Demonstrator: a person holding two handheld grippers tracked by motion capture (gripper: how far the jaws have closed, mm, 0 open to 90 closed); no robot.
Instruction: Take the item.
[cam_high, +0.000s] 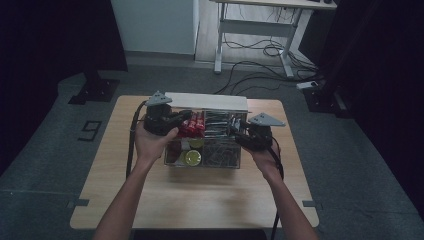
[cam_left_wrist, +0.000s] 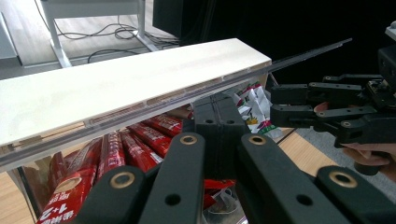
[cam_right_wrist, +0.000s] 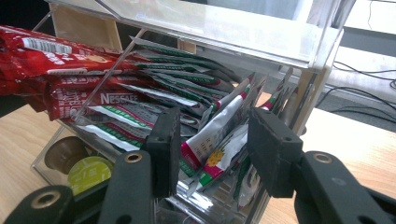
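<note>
A clear acrylic box with compartments stands on the wooden table, its white lid raised at the back. Red coffee sachets fill the left rear part. White-and-green sachets fill the right part. My left gripper is shut, its tips just under the lid's clear edge; whether it pinches anything I cannot tell. My right gripper is open at the box's right side. It straddles upright white sachets, with a gap at the right pad.
Yellow-green and brown coffee pods lie in the box's front left compartment. Bare tabletop lies in front of the box. Beyond the table are a white desk frame, loose cables and a black stand base.
</note>
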